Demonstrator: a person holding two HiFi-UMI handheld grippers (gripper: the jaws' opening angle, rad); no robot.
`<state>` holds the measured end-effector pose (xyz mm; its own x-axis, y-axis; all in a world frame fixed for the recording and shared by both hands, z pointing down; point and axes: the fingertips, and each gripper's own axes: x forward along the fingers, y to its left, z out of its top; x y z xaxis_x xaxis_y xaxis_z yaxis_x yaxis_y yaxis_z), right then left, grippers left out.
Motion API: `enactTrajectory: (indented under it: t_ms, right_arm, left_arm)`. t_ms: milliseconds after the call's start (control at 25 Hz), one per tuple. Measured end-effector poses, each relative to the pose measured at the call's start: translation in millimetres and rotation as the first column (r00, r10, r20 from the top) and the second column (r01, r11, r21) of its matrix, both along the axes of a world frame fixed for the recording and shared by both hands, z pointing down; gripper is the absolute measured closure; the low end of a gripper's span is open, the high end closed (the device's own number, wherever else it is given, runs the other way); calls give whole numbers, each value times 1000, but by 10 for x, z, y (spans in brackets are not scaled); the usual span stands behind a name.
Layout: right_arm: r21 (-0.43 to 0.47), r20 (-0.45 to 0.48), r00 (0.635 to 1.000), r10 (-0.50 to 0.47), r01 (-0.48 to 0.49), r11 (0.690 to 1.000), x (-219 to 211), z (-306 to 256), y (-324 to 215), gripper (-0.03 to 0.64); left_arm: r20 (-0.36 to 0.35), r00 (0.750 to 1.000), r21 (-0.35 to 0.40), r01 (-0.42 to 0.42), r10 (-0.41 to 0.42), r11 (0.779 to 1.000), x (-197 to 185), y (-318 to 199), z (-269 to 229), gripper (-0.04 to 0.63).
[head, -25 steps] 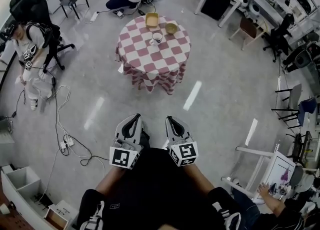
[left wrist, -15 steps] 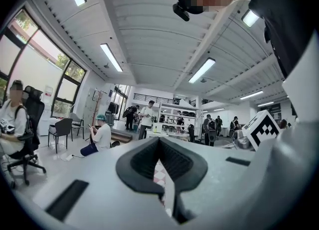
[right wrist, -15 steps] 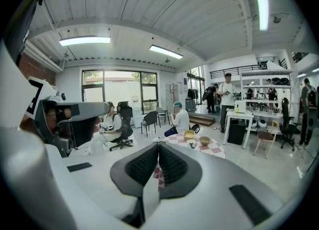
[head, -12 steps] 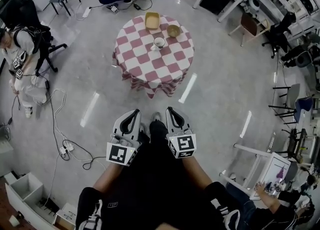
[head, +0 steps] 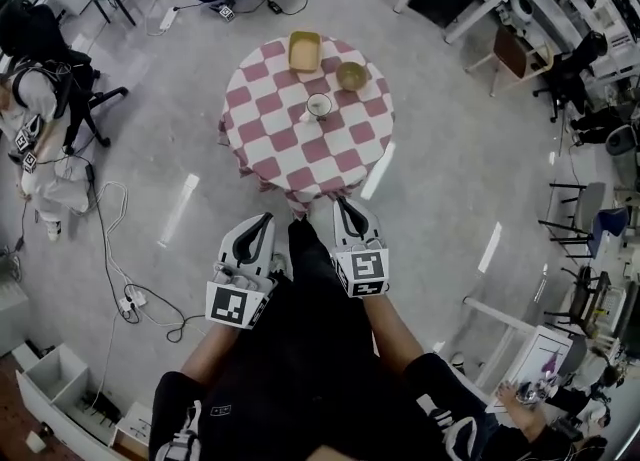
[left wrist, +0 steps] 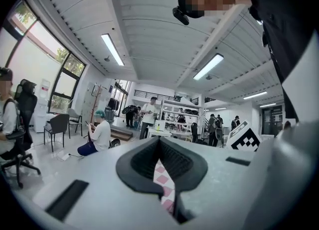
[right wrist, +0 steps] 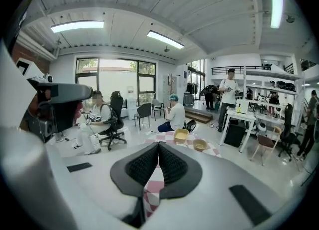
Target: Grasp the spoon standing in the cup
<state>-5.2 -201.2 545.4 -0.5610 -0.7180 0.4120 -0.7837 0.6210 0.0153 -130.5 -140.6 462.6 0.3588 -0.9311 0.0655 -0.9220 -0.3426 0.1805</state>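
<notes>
A white cup point(head: 318, 104) is seen mid-desk point(head: 270, 139), well apart from both claws. The spoon point(head: 309, 114) in it is barely made out. The left claw point(head: 262, 221) and right claw point(head: 343, 207) are clenched, empty. The spoon is judged light, stiff and slippery, and is best pinched by its exposed handle.

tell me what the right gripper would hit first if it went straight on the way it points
Probably the near edge of the checked tablecloth, straight ahead of the right gripper, whose jaws are shut and empty. The cup sits farther on, mid-table. Depth is hard to judge.
</notes>
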Motion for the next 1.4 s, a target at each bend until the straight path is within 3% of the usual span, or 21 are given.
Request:
enactTrajectory:
  t_ms: [240,480,600,760,1000,1160,1400]
  right_arm:
    - [-40,-141,988,-68,63,997,-7,413,-784,588]
    - [-118,-315,931,-186,156,981,-75,974,-1458,584]
    - [-134,-421,867,-267,231,964,-156,1272,-1729,574]
    - [-181,-527,764,-373,328,927,-278,1716,-1973,490]
    - [-175,-709,554,-436,462,870,-375,2071,-2197,474]
    - [-178,-750,477,-458,522,834,-475,2256,-2276,471]
    - [-183,-779,408,-476,578,795,-600,2504,-2325,478]
  left_arm:
    - [33,999,-28,42,-41,999,-50,-714,0,589]
    - [21,997,-71,69,-68,995,-44,-1347,175,589]
    - [-16,996,-84,85,-87,993,-35,-1610,237,589]
    - [-4,995,-112,101,-102,989,-20,-1880,349,589]
    - [-39,991,-126,123,-129,984,6,-2159,425,589]
    - [-34,988,-154,144,-151,977,-20,-2255,510,589]
    - [-31,986,-180,158,-166,971,-78,-2292,594,589]
